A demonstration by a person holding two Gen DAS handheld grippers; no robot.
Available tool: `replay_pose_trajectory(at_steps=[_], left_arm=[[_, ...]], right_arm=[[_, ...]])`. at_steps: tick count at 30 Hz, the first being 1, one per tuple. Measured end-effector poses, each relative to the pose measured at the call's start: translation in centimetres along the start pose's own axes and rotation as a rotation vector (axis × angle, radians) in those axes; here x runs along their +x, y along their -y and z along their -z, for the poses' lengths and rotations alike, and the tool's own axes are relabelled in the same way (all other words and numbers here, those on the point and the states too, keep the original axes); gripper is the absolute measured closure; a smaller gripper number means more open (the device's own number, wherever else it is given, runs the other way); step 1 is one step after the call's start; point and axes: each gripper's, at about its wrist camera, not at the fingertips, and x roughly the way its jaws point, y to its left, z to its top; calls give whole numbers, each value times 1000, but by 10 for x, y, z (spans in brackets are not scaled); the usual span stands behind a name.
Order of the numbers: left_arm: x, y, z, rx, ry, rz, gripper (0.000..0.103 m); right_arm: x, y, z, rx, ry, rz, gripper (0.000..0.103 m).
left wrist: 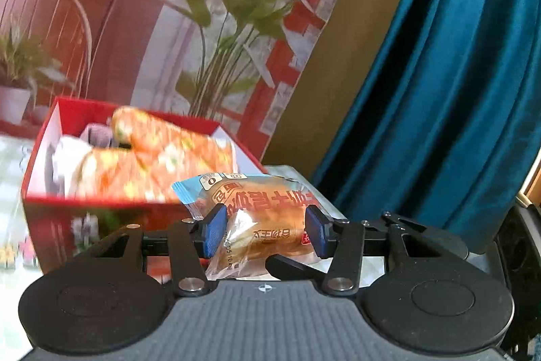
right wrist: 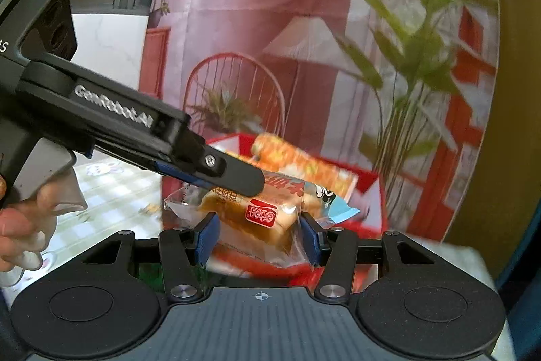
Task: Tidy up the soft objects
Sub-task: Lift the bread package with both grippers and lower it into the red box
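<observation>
A wrapped bread bun in a clear and blue packet (left wrist: pixel 260 219) sits between the blue pads of my left gripper (left wrist: pixel 267 230), which is shut on it. In the right wrist view the same packet (right wrist: pixel 267 215) lies between the pads of my right gripper (right wrist: pixel 258 239), which is also shut on it; the left gripper's finger (right wrist: pixel 233 173) presses on the packet from the upper left. Just beyond stands a red box (left wrist: pixel 101 208) with orange floral soft items (left wrist: pixel 162 158) and a grey cloth (left wrist: pixel 98 134) inside.
A checked tablecloth (right wrist: pixel 111 192) covers the table. A printed backdrop with a chair and plants (left wrist: pixel 203 22) stands behind the box. A blue curtain (left wrist: pixel 439 73) hangs at the right. A hand (right wrist: pixel 20 225) holds the left gripper's handle.
</observation>
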Motion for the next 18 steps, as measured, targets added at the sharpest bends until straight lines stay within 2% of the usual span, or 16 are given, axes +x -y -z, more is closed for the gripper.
replay_pose_trajectory(at_steps=[4,11,13,18], left_arm=[[19,-10,-13,-3,-3,-17,51],[54,-26,-29,-20,-13,-58,51],[58,-32,-33,-24,-14,-63,51],[56,-39,-39,-7,8,-140,50]], right_arm=[[30,12,-7,13,12,16,57],[79,42,-15,85,-54,-8,57],[92,53,-21,127,-90,-29,58],[118,75,-30,199,-188,-58,57]])
